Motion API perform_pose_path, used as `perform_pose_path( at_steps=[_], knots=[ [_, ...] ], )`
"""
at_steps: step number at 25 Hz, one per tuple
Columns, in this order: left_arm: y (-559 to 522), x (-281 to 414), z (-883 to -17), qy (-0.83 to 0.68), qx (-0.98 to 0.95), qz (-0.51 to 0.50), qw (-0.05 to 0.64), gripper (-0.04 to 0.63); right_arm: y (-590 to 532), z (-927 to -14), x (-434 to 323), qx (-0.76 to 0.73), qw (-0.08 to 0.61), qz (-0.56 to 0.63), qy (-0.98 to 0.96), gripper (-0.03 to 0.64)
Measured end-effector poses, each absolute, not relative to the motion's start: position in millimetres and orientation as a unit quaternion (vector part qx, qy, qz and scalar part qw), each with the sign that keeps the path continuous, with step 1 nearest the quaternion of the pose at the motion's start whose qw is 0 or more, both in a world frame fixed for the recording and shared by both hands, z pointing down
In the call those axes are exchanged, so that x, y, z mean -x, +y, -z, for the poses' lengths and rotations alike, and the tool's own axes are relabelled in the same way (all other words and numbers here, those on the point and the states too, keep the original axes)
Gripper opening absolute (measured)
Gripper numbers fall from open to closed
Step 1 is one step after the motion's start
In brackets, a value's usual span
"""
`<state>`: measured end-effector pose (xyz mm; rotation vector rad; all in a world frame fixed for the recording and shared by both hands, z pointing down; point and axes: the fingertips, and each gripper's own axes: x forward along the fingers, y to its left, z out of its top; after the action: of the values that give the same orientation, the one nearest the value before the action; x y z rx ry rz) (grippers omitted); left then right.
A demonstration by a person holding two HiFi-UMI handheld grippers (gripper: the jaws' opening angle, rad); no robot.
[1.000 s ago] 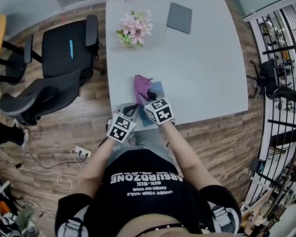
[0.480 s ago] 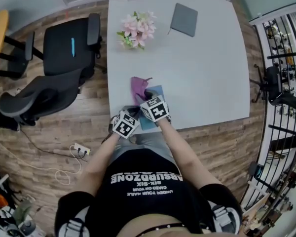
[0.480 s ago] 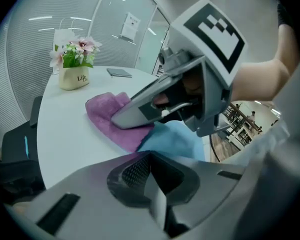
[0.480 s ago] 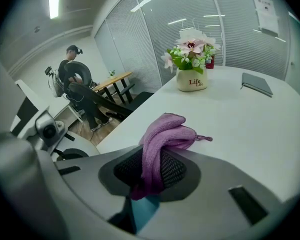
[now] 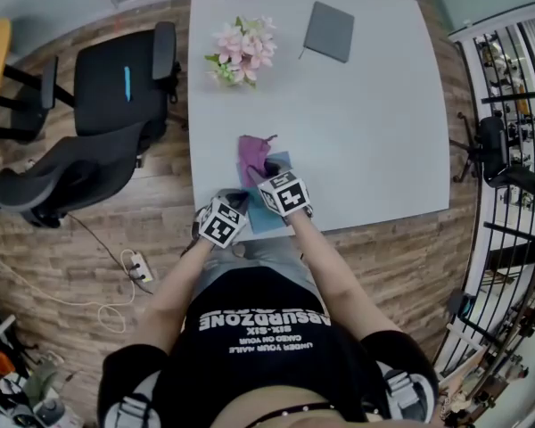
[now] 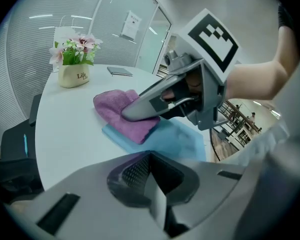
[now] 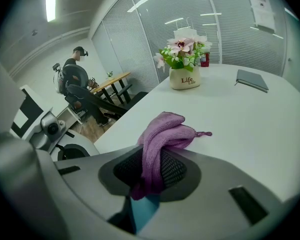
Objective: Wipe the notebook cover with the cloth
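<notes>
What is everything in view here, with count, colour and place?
cloth: one, purple, on the notebook
notebook: one, blue, table's near edge
second notebook: one, grey, table's far right
flower pot: one, cream with pink flowers, table's far left
table: one, white
office chair: one, black, left of table
power strip: one, white, on floor
left gripper: jaws together, empty, table's near edge
right gripper: clamped on the cloth
</notes>
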<state>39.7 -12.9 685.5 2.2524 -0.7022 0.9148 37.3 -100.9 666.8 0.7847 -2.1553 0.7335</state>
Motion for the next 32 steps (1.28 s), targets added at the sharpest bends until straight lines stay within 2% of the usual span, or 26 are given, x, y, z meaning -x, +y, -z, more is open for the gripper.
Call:
perform_pose_path(
  at_steps=[20,32],
  knots=[
    [-12.2,-40.1,-685.8,-0.259,-0.850,-0.348,0.299,0.017,-123.6,-666.0,-121.9,-0.381,0.346,-0.300,-0.803,0.094],
    [-13.6,-40.2,-685.6,-0.255,-0.851,-0.350,0.297,0.017,-121.8,-665.6,-143.9,-0.394,0.347,-0.298,-0.797,0.095]
  ],
)
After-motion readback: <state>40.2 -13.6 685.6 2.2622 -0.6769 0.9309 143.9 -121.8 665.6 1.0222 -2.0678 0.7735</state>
